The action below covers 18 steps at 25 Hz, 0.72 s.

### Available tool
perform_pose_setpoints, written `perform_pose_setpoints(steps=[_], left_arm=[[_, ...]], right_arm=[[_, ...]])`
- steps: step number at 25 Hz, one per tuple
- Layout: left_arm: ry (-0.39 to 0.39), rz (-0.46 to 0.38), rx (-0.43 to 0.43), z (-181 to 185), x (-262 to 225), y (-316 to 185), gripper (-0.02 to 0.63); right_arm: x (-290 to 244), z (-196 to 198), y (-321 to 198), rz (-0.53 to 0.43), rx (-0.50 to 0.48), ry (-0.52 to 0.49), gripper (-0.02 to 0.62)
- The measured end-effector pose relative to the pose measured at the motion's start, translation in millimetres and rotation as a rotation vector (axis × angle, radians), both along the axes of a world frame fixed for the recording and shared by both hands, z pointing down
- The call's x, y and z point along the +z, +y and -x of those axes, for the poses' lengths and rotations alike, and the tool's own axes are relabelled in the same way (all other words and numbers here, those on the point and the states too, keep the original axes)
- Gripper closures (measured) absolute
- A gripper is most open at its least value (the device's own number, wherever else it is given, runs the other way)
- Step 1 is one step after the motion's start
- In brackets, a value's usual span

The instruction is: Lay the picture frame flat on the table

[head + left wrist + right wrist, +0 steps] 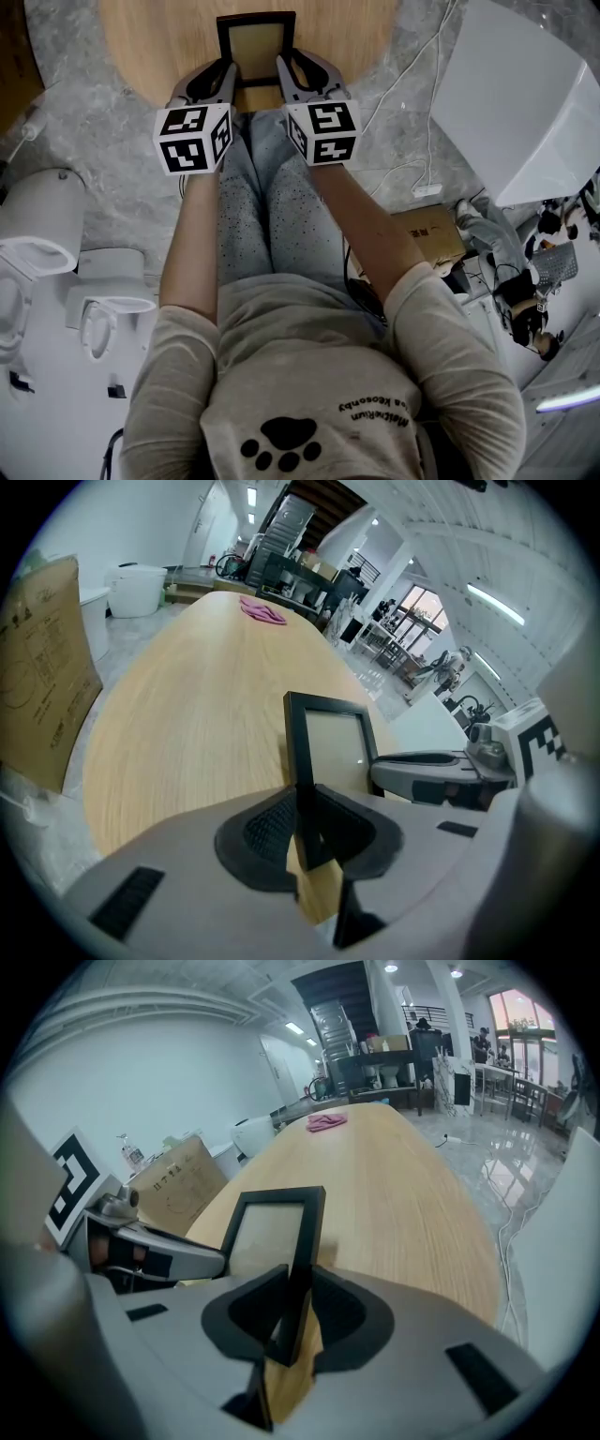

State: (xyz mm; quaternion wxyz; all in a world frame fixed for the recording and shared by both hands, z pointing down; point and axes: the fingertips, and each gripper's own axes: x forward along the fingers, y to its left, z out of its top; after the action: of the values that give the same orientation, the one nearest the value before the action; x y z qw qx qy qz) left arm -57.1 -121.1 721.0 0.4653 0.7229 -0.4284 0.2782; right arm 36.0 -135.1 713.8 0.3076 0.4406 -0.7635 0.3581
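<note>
A black picture frame [255, 42] with a pale insert is held over the near edge of the round wooden table [159, 47], leaning back rather than lying flat. My left gripper [228, 70] is shut on the frame's left bar; in the left gripper view the black pads [267, 832] clamp that bar [305, 761]. My right gripper [286, 67] is shut on the right bar, which the right gripper view shows pinched between its jaws [302, 1241]. Whether the frame's bottom edge touches the table is hidden behind the grippers.
A pink cloth [326, 1121] lies at the table's far end. A cardboard box [178, 1190] stands beside the table on the left. A large white panel [525, 103] and cables [422, 178] are on the floor to the right, white fixtures [37, 244] to the left.
</note>
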Motion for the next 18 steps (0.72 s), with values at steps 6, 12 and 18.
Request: perform_pose_setpoints(steps=[6,12,18], left_arm=[[0.007,0.026,-0.010,-1,5,-3,0.537],[0.006,0.047,-0.015,0,11,-4,0.538],[0.007,0.062,-0.026,-2,15,-5,0.538]], right_arm=[[8,-1,-5,0.024,-0.004,0.008,0.512],[15,0,-6,0.053,-0.002,0.013,0.512],[19,-3,-6,0.072,0.001,0.020,0.512]])
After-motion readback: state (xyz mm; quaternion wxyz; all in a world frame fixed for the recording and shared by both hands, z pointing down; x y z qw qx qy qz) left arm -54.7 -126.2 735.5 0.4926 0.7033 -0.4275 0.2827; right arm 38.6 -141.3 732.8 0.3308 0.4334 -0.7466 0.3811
